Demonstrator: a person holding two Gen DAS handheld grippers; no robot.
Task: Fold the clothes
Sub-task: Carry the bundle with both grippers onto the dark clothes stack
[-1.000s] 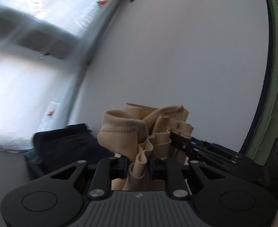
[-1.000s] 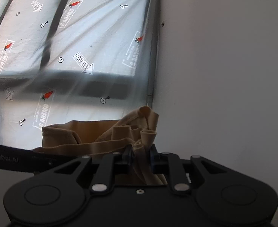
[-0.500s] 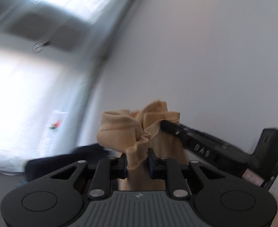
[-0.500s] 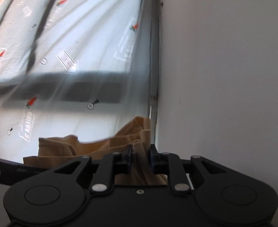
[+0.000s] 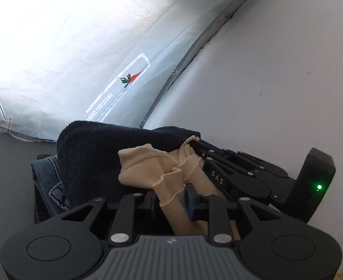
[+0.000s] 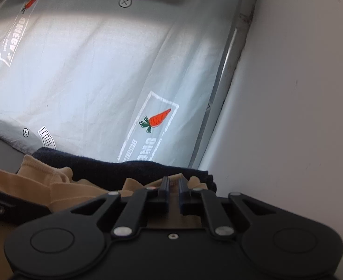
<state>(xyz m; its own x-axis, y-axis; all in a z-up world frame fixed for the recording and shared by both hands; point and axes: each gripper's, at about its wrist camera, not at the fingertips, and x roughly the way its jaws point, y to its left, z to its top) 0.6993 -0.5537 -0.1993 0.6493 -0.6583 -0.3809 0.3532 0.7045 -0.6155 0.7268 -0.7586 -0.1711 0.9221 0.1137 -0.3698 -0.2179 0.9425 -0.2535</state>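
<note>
The left gripper (image 5: 171, 192) has a bunched fold of the tan garment (image 5: 148, 170) between its jaws, and those jaws are opening, so its hold is loosening; the cloth still fills the gap and touches both pads. The right gripper (image 6: 173, 184) sits just beside it, its jaws closing to a narrow slit on a thin edge of the same garment (image 6: 31, 182); from its own camera the pinch looks slight, with little cloth showing past the fingertips.

The garment lies low, resting against a folded dark cloth (image 5: 96, 149) that sits on folded jeans (image 5: 47, 175), close to the white wall (image 5: 276, 81) and a printed plastic sheet (image 6: 89, 70).

This looks like the set-down of a folded piece onto or beside the stack. To do it well:

1. Let the cloth settle flat on the pile before either gripper lets go fully, so the fold does not spring apart.
2. Release both sides together; 1 side freed early could drag the edge askew.
3. Draw the grippers straight back along their fingers, not up, to avoid lifting a layer.
4. Keep clear of the dark cloth's edge, which could snag a fingertip.
</note>
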